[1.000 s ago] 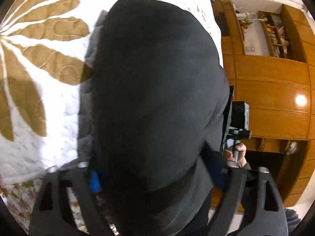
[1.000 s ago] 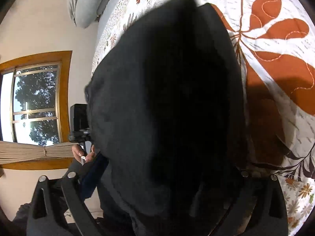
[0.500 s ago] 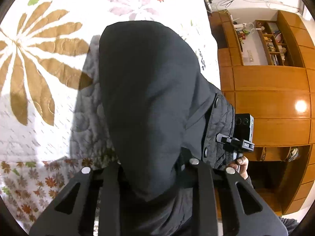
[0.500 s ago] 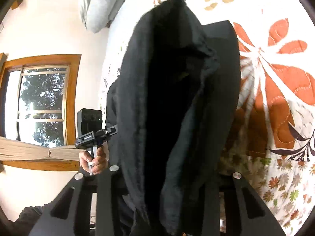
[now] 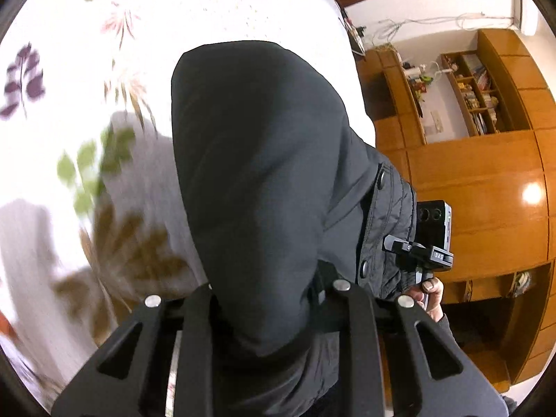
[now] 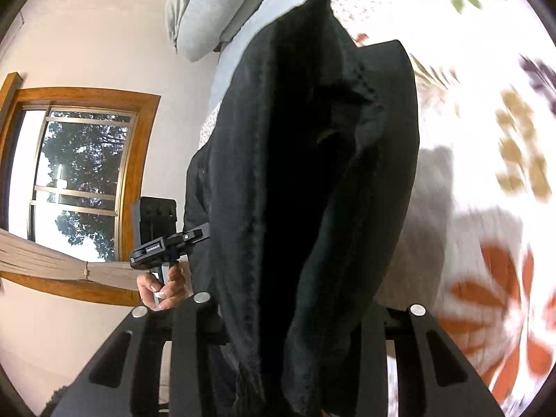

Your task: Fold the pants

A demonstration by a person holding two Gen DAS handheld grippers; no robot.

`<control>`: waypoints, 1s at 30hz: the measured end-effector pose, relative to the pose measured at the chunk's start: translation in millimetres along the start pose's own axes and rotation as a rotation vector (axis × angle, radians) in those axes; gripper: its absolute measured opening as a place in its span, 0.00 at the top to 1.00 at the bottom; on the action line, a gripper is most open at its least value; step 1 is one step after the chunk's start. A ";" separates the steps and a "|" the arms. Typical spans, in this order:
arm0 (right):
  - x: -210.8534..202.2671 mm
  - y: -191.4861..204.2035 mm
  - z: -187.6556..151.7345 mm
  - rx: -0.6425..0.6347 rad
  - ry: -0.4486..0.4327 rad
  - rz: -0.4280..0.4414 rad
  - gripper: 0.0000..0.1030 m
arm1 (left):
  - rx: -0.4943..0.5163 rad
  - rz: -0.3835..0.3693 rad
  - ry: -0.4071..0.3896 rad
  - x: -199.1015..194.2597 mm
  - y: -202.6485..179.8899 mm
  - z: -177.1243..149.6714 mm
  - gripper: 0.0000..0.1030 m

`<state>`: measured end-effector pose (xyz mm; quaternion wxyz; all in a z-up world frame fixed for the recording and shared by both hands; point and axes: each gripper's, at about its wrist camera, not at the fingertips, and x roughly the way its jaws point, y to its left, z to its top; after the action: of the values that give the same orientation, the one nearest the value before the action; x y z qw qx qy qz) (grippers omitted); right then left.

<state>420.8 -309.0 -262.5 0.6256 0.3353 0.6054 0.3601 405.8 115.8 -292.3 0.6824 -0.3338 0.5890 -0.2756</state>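
Observation:
The dark grey pants (image 5: pixel 257 160) hang in a long drape in front of the left wrist camera, above the floral bedspread (image 5: pixel 69 97). My left gripper (image 5: pixel 271 299) is shut on the pants' edge. In the right wrist view the same pants (image 6: pixel 305 180) hang as a dark bunched fold. My right gripper (image 6: pixel 288 309) is shut on them. Both hold the cloth lifted off the bed. The fingertips are hidden by the cloth.
The white quilt with leaf prints (image 6: pixel 486 139) lies below. A grey pillow (image 6: pixel 208 7) sits at the bed's head. Wooden cabinets and shelves (image 5: pixel 479 173) stand on one side, a window (image 6: pixel 80 173) on the other. The person's quilted jacket (image 5: pixel 389 229) is close behind.
Both grippers have lifted the pants higher and moved across the bed. The cloth hangs narrower than a second ago. The quilt pattern below has shifted and is motion-blurred.

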 end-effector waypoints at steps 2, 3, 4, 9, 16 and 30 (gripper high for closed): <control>14.0 1.5 28.6 0.001 0.006 -0.007 0.64 | -0.018 0.006 -0.005 -2.0 12.8 27.9 0.78; 23.7 1.9 44.9 0.004 0.011 -0.013 0.64 | -0.027 0.010 -0.005 -1.7 18.5 39.3 0.78; 31.9 3.2 53.4 0.005 0.016 -0.019 0.64 | -0.040 0.017 -0.004 -1.3 26.5 52.9 0.78; 84.0 9.2 80.5 0.024 0.046 -0.041 0.64 | -0.083 0.052 0.014 5.2 59.5 102.0 0.78; 129.8 -30.1 103.8 0.089 0.083 -0.043 0.63 | -0.153 0.044 0.027 22.7 103.4 126.6 0.75; 80.3 -51.9 77.8 0.162 -0.019 0.028 0.38 | -0.121 -0.029 -0.162 -13.7 98.6 89.0 0.55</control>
<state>501.5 -265.7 -345.1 0.5972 0.3967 0.6217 0.3154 489.9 199.6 -353.3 0.7023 -0.4043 0.5424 -0.2215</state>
